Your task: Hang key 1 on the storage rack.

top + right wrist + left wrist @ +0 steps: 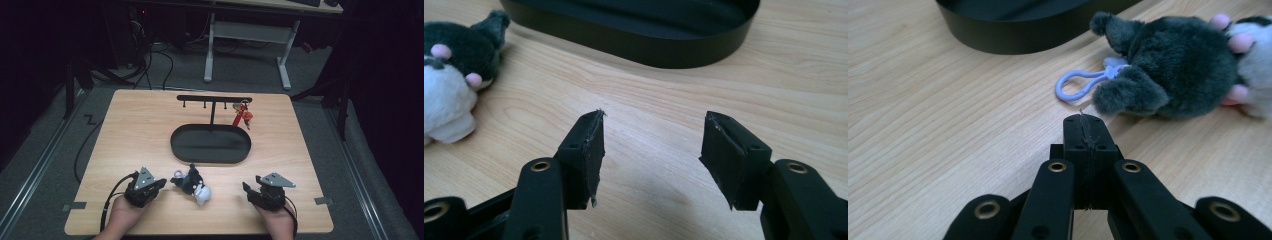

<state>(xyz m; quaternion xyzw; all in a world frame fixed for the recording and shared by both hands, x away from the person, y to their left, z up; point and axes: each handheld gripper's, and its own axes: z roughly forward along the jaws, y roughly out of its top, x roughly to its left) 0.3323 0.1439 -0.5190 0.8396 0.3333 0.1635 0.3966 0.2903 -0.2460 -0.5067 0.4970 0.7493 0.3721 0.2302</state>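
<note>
Left tongs (1083, 120): sitting closed, empty, just short of the plush toy's (1168, 70) loop (1083, 85)
Right tongs (651, 150): hovering open over the surface (524, 125), gripping nothing
Tray (210, 144): lying behind the toy

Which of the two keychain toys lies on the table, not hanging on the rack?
The dark grey and white plush toy, lying on the table between the two claws. The red one hangs from a hook at the rack's right end.
</note>
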